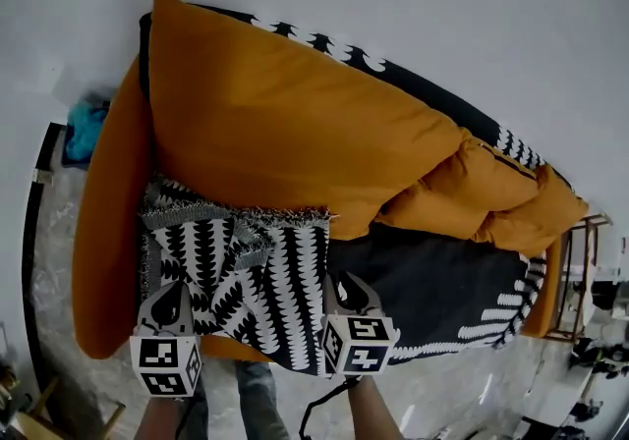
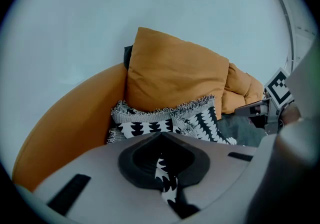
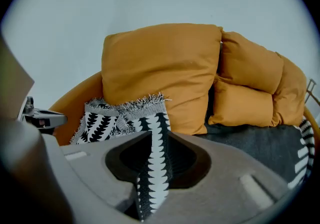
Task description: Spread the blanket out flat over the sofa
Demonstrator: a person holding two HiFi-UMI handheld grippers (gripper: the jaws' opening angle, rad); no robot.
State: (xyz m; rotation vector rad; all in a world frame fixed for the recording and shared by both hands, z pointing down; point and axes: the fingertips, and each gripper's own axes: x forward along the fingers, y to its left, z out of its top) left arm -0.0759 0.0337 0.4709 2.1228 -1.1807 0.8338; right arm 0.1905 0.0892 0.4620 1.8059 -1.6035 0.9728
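Observation:
A black-and-white patterned blanket [image 1: 246, 271] with a grey fringe lies bunched and partly folded on the left end of the orange sofa [image 1: 108, 232]. Its fringed edge rests against the large orange back cushion [image 1: 285, 124]. My left gripper [image 1: 167, 315] is shut on the blanket's front left edge; in the left gripper view a strip of blanket [image 2: 165, 178] runs between the jaws of the left gripper [image 2: 162, 168]. My right gripper [image 1: 349, 296] is shut on the front right edge, and a strip of blanket [image 3: 155, 143] passes through the right gripper [image 3: 152, 168].
A dark grey cover [image 1: 432, 281] with a patterned border lies over the right seat and the sofa back. Two smaller orange cushions [image 1: 491, 192] lean at the right. A wooden side stand [image 1: 580, 281] sits past the right arm, a blue object [image 1: 84, 129] on the floor at left.

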